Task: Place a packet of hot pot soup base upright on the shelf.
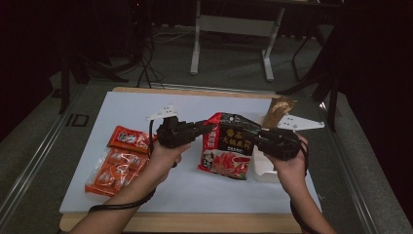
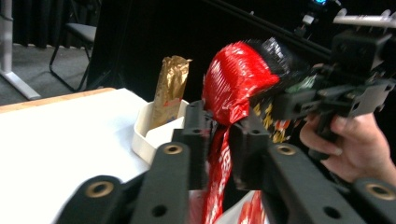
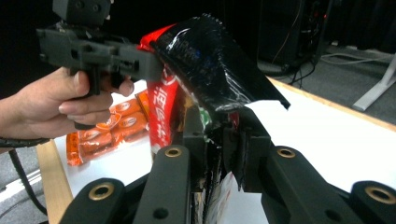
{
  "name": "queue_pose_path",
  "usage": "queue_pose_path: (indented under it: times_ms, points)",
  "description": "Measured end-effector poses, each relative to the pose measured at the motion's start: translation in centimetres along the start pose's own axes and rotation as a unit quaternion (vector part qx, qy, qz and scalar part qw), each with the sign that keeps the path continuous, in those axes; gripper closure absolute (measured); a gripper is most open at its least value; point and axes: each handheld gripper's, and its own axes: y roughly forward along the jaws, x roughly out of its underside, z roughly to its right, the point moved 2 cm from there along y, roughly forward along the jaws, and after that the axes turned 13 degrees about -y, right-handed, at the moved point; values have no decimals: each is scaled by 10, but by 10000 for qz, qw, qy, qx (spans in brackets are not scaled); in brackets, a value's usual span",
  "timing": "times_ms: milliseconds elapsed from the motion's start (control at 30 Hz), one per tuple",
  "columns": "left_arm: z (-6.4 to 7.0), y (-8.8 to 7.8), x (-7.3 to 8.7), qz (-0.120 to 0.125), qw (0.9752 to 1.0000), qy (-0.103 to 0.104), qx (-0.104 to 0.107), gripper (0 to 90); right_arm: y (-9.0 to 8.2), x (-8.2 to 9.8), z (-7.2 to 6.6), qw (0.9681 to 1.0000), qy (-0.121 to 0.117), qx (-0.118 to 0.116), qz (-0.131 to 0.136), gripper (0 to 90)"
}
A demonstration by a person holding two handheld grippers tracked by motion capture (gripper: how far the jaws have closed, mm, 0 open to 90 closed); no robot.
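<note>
High view: we've got the red-and-black crinkly snack bag (image 1: 228, 146) strung between our left gripper (image 1: 207, 127) and right gripper (image 1: 257, 137) — both clamped on its top edge, equally near.

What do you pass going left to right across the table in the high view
Orange snack packs → left gripper → red and black bag → right gripper → gold packet.

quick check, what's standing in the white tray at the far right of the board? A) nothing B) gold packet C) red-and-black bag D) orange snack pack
B: the gold packet stands upright in the white tray; the red-and-black bag is held up between both tools, and the orange snack pack lies at the left.
</note>
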Motion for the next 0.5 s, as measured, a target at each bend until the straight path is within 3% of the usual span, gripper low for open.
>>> queue_pose_path:
  times_ms: [133,200,267,300,500]
  points:
    - [2,-3,-1,-52,9998,122,-117,540,-8,-8,3,9998,-118,179,61,773]
    - [1,-5,-1,-122,9998,77,-167,400,-13,-12,6,9996,-121,212,132,773]
    - [1,-5,-1,-122,9998,77,-167,363,-16,-14,8,9995,-145,242,150,773]
    - [0,-8,0,-96,9999,28,-104,251,-22,-18,13,9994,-111,253,210,773]
    - [-3,-18,6,-159,9996,174,-183,143,-31,-25,23,9988,-154,387,274,773]
